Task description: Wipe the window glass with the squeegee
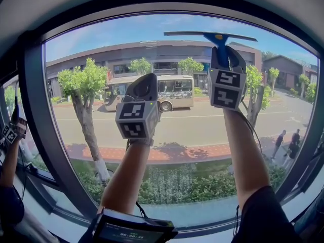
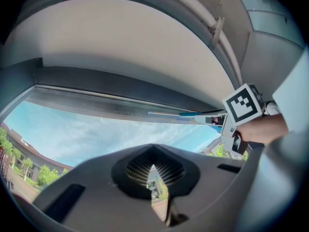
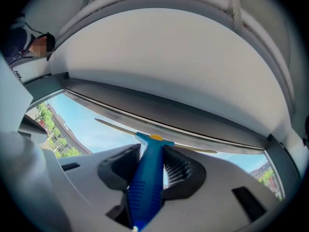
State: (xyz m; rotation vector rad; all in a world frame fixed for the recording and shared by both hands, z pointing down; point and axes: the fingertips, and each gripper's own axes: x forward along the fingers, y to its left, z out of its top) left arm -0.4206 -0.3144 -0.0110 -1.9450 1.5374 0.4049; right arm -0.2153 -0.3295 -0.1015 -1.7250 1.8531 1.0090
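The person's right claw (image 1: 223,54) is shut tight on the blue plastic handle of the squeegee with the long thin blade (image 1: 210,35). The handle sits deep between the two jaws. I think that is so it will not twist when it is pushed on the glass. The arm is stretched up high. The blade is level and looks to lie against the big clear window glass (image 1: 177,130), just under the dark top window frame (image 1: 152,4). I think it is put up there because a wipe works best from the top going down, so nothing drips on the clean part.

The left claw (image 1: 143,85) holds nothing. Its jaws are almost together, with only a thin slit where the street peeks through. It is up in front of the glass, lower than the squeegee and off to its left, well apart from the blade. I guess it is held there so it does not get in the way.

The wipe looks like it is only at its start. Next the blade needs a steady pull down, pressed evenly, or it may leave streaks.
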